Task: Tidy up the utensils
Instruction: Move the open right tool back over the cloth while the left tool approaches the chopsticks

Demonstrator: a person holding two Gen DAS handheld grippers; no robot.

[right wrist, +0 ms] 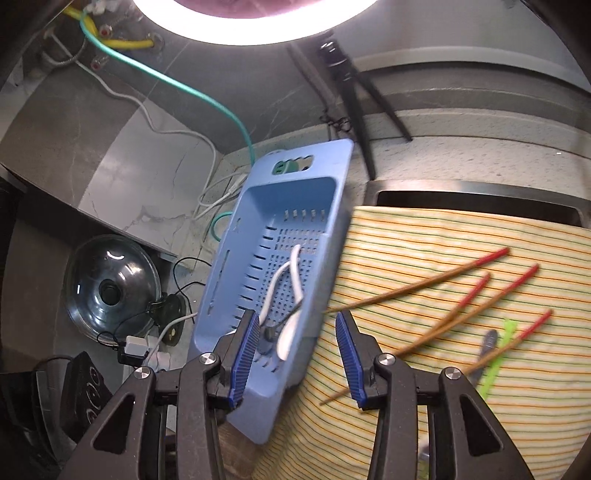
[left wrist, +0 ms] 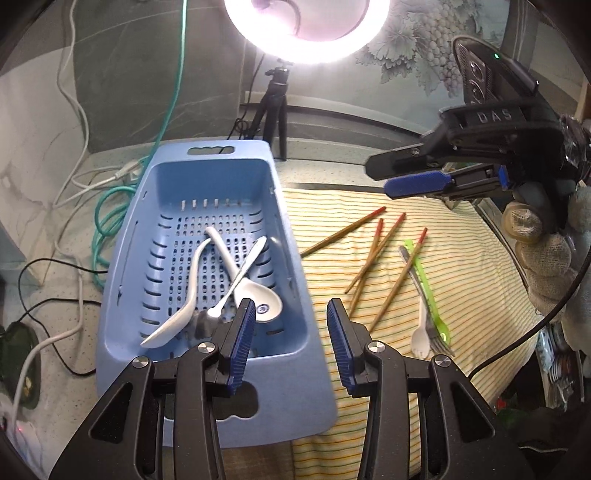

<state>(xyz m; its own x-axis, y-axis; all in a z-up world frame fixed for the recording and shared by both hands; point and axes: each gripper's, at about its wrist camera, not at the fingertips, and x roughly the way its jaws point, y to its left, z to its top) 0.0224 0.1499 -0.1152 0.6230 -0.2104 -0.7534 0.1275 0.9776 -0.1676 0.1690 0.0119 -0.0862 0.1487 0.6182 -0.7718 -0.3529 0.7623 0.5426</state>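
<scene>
Both tools, left (left wrist: 291, 332) and right (right wrist: 295, 347), gape empty; blue basket (left wrist: 295, 280) edges striped cloth (left wrist: 461, 266) strewn with chopsticks (left wrist: 373, 254).

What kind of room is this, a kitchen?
Probably a kitchen counter set up for filming: a blue basket of spoons, chopsticks on a striped cloth, a glass pot lid beside it, and a ring light on a tripod.

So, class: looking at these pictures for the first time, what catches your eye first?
The bright ring light glares at the top. Below it, a blue basket holds white spoons, left of a striped cloth. Red-tipped chopsticks lie scattered on that cloth, with forks beside them.
</scene>
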